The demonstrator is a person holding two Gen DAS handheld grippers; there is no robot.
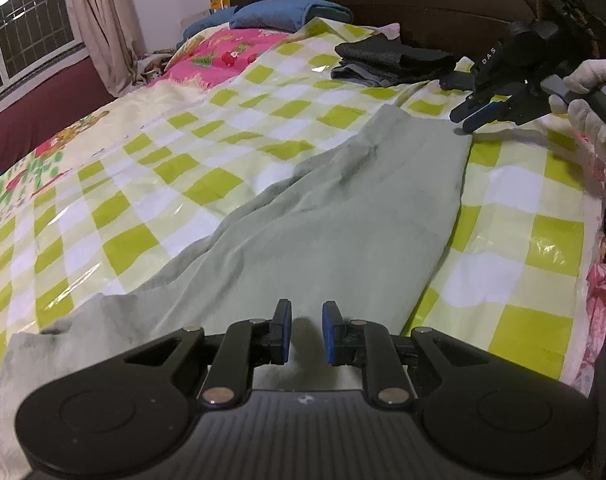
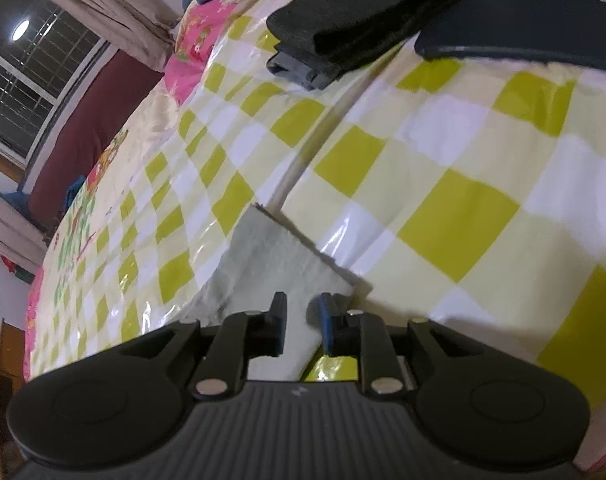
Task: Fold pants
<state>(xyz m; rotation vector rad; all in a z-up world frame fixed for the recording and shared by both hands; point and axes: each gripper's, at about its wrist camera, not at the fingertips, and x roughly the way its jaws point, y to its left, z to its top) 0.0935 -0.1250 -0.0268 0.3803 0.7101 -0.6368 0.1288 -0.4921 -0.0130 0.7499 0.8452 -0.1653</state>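
While the pale green pants point(image 1: 343, 216) lie spread lengthwise across the checkered cover point(image 1: 151, 184) of the bed, both grippers sit at their ends with jaws parted and holding nothing: the left gripper point(image 1: 306, 330) over the near end, the right gripper point(image 1: 469, 118) just above the far right corner. This looks like the start of a fold. Next, each gripper likely needs to close on its edge, then lift together. Dark folded clothes point(image 1: 391, 60) lie beyond.

Pants point(image 1: 343, 216) cut off by gripper body below; right-wrist view motion-blurred, cloth corner point(image 2: 279, 264) soft.
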